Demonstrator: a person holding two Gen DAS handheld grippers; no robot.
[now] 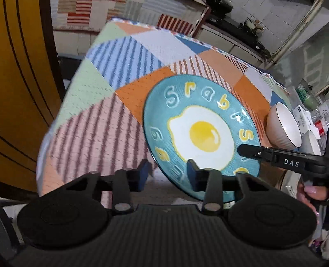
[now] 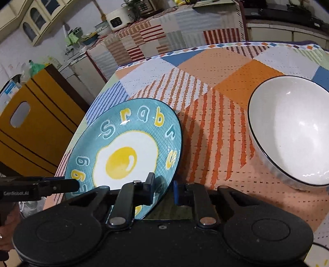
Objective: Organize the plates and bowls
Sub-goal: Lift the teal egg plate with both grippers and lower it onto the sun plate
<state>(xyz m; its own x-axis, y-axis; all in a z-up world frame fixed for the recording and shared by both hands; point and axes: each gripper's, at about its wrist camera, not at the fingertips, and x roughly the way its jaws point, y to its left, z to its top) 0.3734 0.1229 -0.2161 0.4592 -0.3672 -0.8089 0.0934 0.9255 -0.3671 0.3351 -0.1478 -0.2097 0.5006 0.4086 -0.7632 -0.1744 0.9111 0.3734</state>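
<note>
A teal plate with a fried-egg picture (image 1: 202, 131) (image 2: 125, 156) is tilted over the patchwork tablecloth. My right gripper (image 2: 163, 190) straddles its near rim, one finger on the plate's face, the other behind the rim, and looks shut on it. It also shows in the left wrist view (image 1: 248, 151), reaching in from the right. My left gripper (image 1: 167, 174) is open, with the plate's near-left rim between its fingers, apart from the pads. A white bowl with a dark rim (image 2: 290, 131) (image 1: 284, 126) stands on the cloth to the plate's right.
The table (image 1: 98, 115) has its left edge near a yellow-brown cabinet (image 1: 22, 86) (image 2: 35, 125). A second grey-white bowl (image 1: 312, 142) and packaged clutter (image 1: 308, 108) lie at the right. A counter with appliances (image 2: 121, 18) stands behind.
</note>
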